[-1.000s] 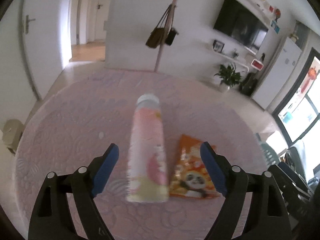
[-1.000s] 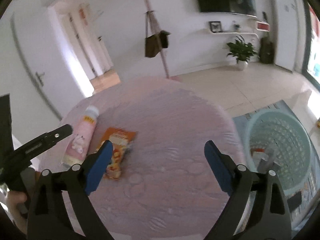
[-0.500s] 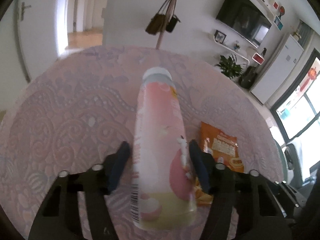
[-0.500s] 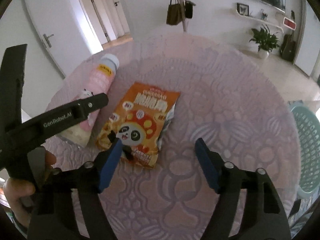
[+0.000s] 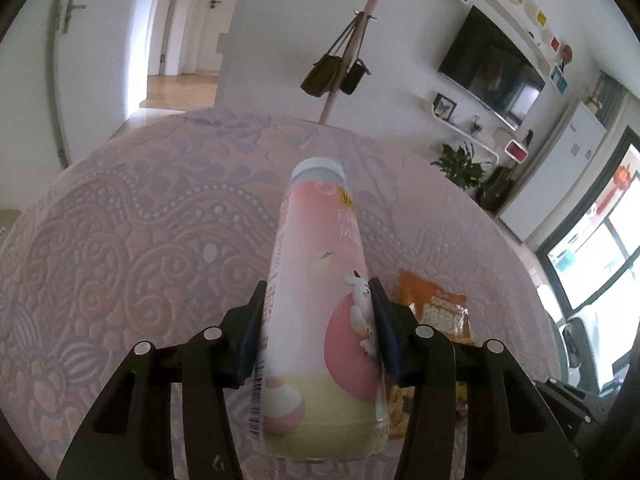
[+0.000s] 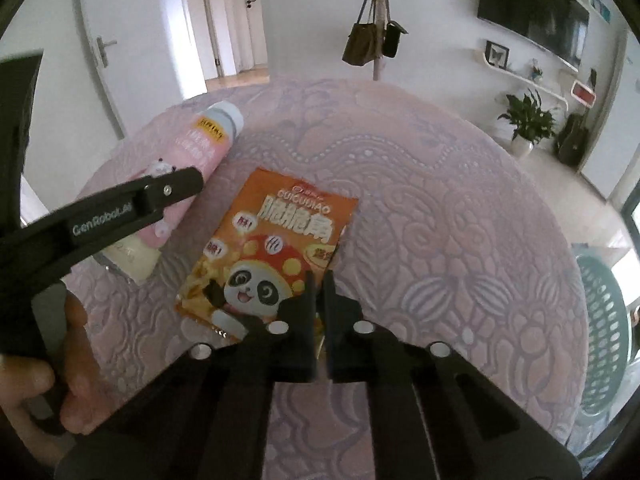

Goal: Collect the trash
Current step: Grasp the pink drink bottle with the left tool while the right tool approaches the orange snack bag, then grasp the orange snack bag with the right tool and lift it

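Observation:
A pink drink bottle (image 5: 320, 264) with a pale cap lies on the pink patterned table (image 5: 120, 240), cap pointing away. My left gripper (image 5: 318, 284) has its jaws closing on the bottle's lower body, both blue pads against its sides. Beside it lies an orange snack bag (image 6: 272, 240) with a panda print, partly hidden behind the bottle in the left wrist view (image 5: 442, 312). My right gripper (image 6: 318, 276) is shut on the bag's near right edge. The right wrist view also shows the bottle (image 6: 200, 148) under a left finger (image 6: 160, 192).
A person's hand (image 6: 76, 360) holds the left gripper at lower left. A green slatted basket (image 6: 604, 320) stands on the floor past the table's right edge. Behind the table are a coat stand with bags (image 6: 376, 40), a potted plant (image 6: 528, 120) and doors.
Both grippers came down and closed. The left one went from wide open to gripping the bottle. The right one swung left over the snack bag and shut on its edge.

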Motion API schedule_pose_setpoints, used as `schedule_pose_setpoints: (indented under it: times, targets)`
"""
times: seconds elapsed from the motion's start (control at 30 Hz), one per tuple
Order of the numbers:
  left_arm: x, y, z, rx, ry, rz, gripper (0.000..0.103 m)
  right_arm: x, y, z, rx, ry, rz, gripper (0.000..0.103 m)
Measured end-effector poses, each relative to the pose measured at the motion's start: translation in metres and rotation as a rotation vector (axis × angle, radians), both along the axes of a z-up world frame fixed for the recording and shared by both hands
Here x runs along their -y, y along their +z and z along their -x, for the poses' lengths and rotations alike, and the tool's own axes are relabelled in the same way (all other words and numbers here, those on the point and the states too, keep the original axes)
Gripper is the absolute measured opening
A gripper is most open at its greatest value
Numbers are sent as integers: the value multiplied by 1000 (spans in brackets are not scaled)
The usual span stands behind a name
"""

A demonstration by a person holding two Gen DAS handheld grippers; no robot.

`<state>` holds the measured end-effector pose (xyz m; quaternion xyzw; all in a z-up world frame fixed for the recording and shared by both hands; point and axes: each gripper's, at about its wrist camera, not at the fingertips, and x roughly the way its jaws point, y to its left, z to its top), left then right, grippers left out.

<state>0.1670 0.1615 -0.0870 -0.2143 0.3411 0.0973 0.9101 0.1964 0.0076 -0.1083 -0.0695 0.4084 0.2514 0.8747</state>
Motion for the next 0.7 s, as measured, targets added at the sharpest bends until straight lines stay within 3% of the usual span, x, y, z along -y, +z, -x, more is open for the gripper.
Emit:
schedule_pose_setpoints:
  times: [0.13,0.43,0.7]
  targets:
    - [6,6,2,20,-4,-45,47,13,9,3,30,-21,-58,1]
    - [7,16,7,84,-6,-58,47,47,26,10,82,-69,-193,1]
    - [48,43,12,153,-116,-71,47,100,51,11,149,-162,-216,0]
